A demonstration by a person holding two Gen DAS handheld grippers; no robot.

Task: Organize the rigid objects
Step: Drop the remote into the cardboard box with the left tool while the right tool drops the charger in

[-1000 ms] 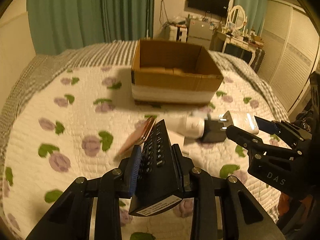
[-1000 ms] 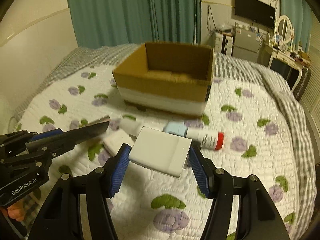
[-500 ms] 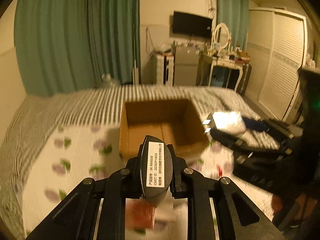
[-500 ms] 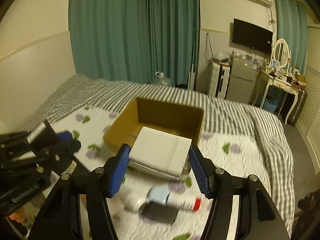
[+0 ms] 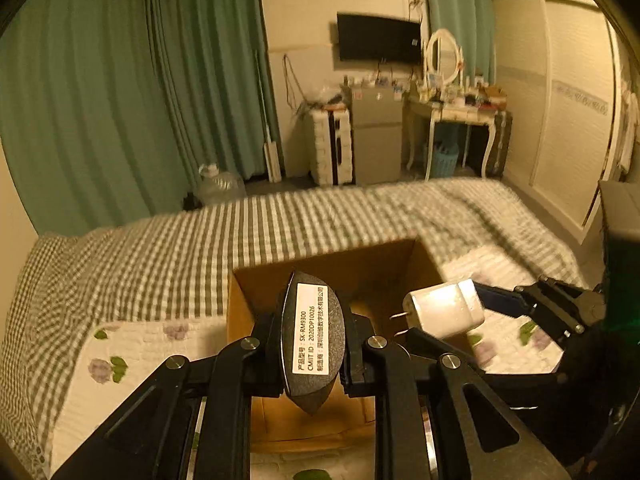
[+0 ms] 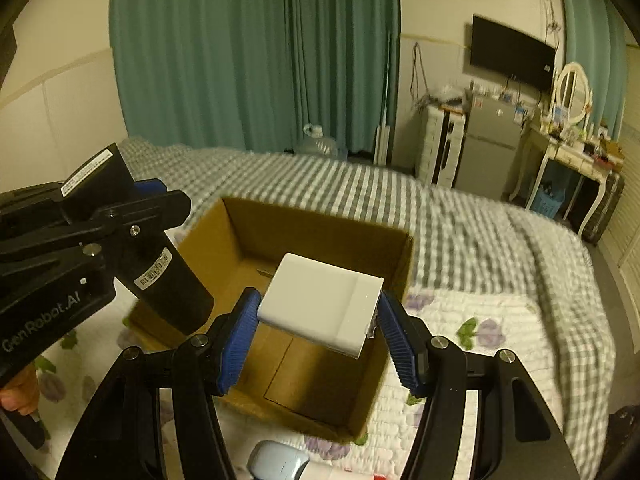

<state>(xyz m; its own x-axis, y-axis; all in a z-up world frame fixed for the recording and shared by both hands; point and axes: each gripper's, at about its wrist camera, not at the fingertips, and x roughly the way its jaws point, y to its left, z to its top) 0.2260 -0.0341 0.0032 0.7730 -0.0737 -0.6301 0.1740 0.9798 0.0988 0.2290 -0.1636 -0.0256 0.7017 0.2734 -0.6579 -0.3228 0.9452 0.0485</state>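
Observation:
My left gripper [image 5: 314, 340] is shut on a black remote control [image 5: 313, 336], held end-on above the open cardboard box [image 5: 256, 312]. In the right wrist view the remote [image 6: 168, 280] hangs over the box's left wall. My right gripper [image 6: 316, 316] is shut on a white plug adapter [image 6: 320, 306], held over the inside of the box [image 6: 320, 360]. In the left wrist view the adapter [image 5: 442, 314] shows its two prongs, over the box's right side. The box floor looks bare.
The box sits on a bed with a flowered quilt [image 6: 480, 360] and a checked blanket [image 5: 160, 248]. A light-blue and white tube [image 6: 280, 466] lies in front of the box. A fridge, dressing table and green curtains stand beyond the bed.
Both grippers have risen from the quilt and moved forward with the remote and the adapter. They now hover over the box opening instead of in front of it.

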